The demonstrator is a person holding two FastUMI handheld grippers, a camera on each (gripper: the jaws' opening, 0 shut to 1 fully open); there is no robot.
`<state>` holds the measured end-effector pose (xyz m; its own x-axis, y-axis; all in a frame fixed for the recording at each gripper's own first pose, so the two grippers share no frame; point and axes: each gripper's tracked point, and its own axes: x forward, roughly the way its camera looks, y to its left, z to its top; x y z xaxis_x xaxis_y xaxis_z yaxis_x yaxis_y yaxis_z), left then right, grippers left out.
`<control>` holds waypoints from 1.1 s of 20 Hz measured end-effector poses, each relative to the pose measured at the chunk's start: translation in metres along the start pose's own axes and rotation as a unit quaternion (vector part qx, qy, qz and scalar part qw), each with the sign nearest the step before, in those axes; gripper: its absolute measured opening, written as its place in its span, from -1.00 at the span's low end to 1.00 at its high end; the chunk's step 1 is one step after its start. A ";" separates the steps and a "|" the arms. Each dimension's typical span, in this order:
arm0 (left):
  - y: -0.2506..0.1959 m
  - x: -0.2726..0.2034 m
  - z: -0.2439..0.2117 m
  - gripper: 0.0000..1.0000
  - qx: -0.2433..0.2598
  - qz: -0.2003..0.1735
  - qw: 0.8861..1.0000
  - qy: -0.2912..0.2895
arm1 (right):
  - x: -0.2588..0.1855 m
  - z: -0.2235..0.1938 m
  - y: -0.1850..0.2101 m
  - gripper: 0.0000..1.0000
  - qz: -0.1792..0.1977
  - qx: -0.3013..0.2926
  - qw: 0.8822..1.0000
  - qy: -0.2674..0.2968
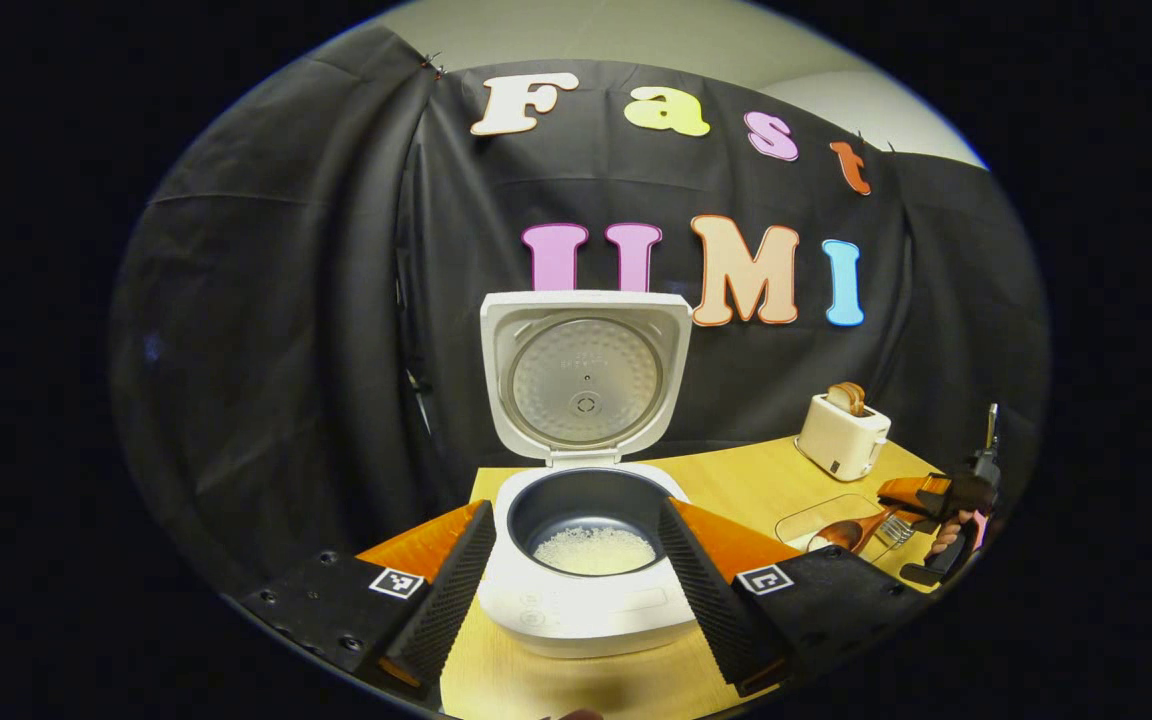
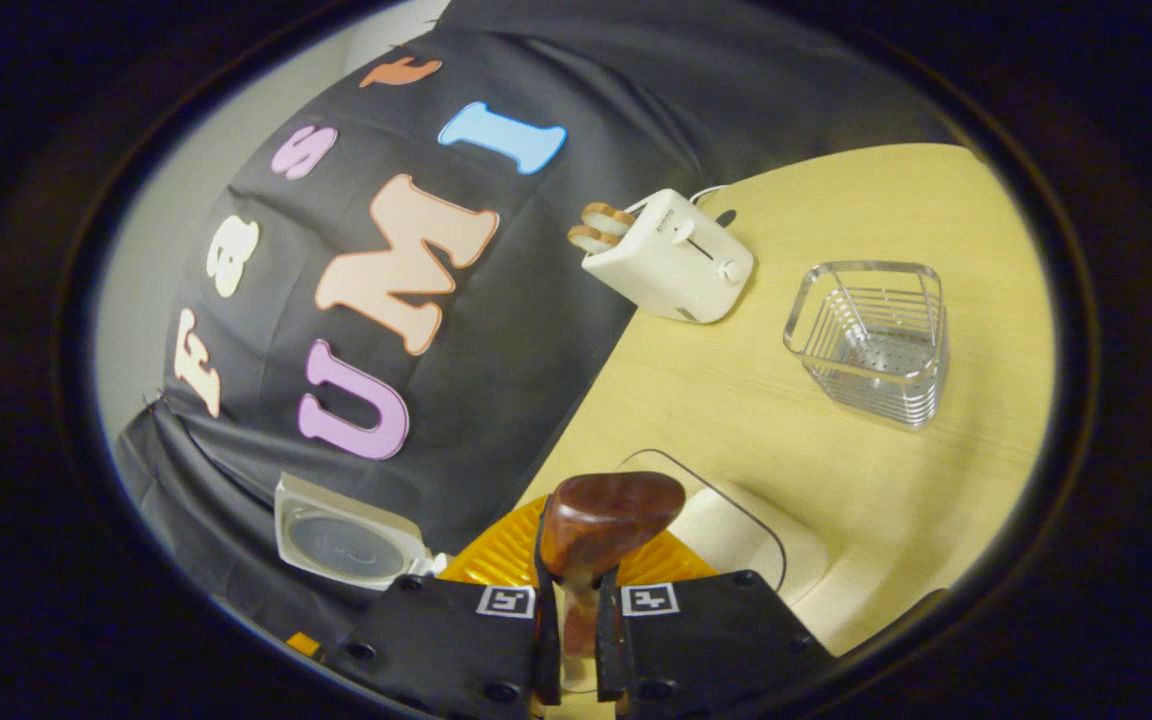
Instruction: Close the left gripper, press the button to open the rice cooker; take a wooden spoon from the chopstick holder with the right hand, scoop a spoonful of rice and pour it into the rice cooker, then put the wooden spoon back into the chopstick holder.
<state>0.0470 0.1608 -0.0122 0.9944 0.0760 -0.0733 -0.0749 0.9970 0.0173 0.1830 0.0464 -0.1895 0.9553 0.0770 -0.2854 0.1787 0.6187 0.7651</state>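
Pale wood counter [image 2: 736, 400] carries a white rice cooker [image 1: 586, 600] whose lid [image 1: 584, 375] stands fully upright, a thin bed of white rice [image 1: 594, 550] lying in its dark inner pot. The left claw [image 1: 576, 590] hangs wide, its ribbed black fingers [image 1: 446, 600] flanking the cooker's body without touching it, so the button step looks done.

The right claw [image 2: 576, 640] is clamped narrow on the handle of a dark brown wooden spoon [image 2: 608, 520], whose bowl rises just ahead of the fingers above a clear shallow rice tray [image 2: 736, 530]. Seen from the left gripper view, that spoon [image 1: 841, 532] sits low at the tray [image 1: 816, 515], right of the cooker, with a hand [image 1: 948, 535] gripping the tool. Whether the bowl holds rice cannot be told.

The clear ribbed chopstick holder [image 2: 871, 345] stands empty-looking beyond the tray, near a cream toaster [image 2: 671, 255] with bread in its slots.

The scooping step appears in hand. Next likely calls for keeping the bowl level, carrying it across to the open pot, and tipping there.
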 end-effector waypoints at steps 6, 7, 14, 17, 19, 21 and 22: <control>0.001 -0.001 -0.008 0.94 -0.006 -0.006 1.000 0.009 | -0.024 0.006 0.055 -0.66 0.044 0.015 0.999 -0.013; 0.003 -0.002 -0.009 0.94 -0.009 -0.007 1.000 0.010 | -0.027 0.006 0.066 -0.66 0.052 0.018 0.998 -0.012; 0.017 -0.006 -0.026 0.89 -0.028 -0.006 0.999 0.021 | -0.033 -0.018 0.163 -0.66 0.118 0.007 0.993 0.003; 0.026 -0.010 -0.029 0.90 -0.036 -0.006 0.999 0.019 | -0.025 -0.036 0.200 -0.63 0.132 -0.019 0.991 0.010; 0.030 -0.008 -0.031 0.90 -0.039 -0.008 0.999 0.019 | -0.019 -0.049 0.218 -0.63 0.135 -0.034 0.990 0.017; 0.038 -0.010 -0.034 0.90 -0.042 -0.008 0.999 0.019 | -0.015 -0.063 0.237 -0.66 0.137 -0.055 0.989 0.021; 0.043 -0.012 -0.037 0.90 -0.044 -0.008 0.999 0.020 | -0.012 -0.068 0.247 -0.71 0.137 -0.071 0.988 0.018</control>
<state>0.0289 0.2031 -0.0473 0.9918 0.0591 -0.1129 -0.0673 0.9952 -0.0709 0.1994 0.2516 -0.0366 0.9536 0.2835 -0.1013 -0.1231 0.6742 0.7282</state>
